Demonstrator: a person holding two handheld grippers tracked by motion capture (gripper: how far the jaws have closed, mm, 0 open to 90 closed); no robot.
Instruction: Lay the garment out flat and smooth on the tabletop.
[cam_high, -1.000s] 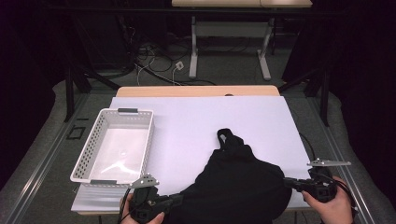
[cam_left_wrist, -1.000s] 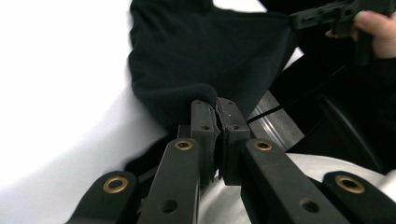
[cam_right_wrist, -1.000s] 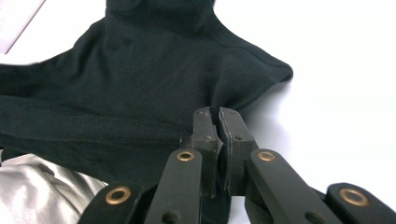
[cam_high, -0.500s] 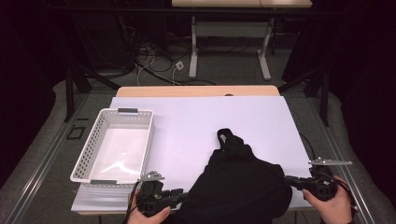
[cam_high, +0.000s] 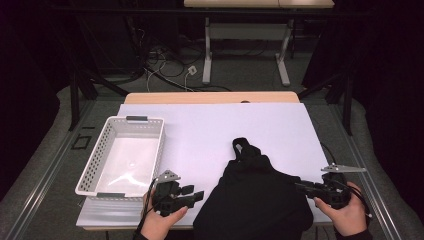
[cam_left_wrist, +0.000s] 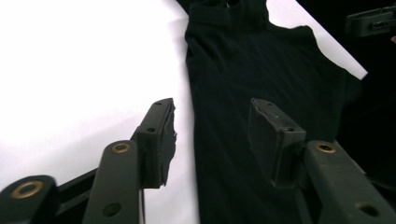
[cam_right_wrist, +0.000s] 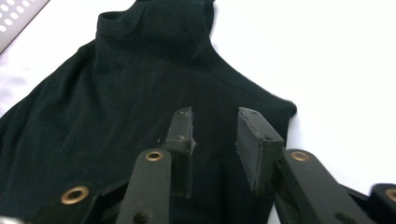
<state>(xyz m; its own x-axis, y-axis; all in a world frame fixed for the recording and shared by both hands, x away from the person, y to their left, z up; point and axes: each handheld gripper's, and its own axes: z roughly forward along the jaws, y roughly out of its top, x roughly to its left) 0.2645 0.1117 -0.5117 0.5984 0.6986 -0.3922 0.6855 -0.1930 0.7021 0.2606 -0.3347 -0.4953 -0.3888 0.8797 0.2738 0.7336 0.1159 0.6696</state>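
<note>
A black garment (cam_high: 255, 200) lies crumpled on the white table top (cam_high: 215, 125), near the front edge, its collar end pointing away from me. My left gripper (cam_high: 196, 196) is at the garment's left edge. In the left gripper view its jaws (cam_left_wrist: 212, 109) stand open, straddling the edge of the cloth (cam_left_wrist: 252, 60). My right gripper (cam_high: 301, 186) is at the garment's right side. In the right gripper view it (cam_right_wrist: 215, 116) is open just above the cloth (cam_right_wrist: 116, 93), with nothing pinched between the pads.
A white perforated basket (cam_high: 157, 150) stands empty at the table's left; its corner (cam_right_wrist: 14, 14) appears in the right gripper view. The other gripper (cam_left_wrist: 373, 18) is visible far off in the left gripper view. Desks and cables sit on the floor beyond the table.
My left gripper has moved forward and to the right, up to the garment's left edge. The right gripper has barely moved.
</note>
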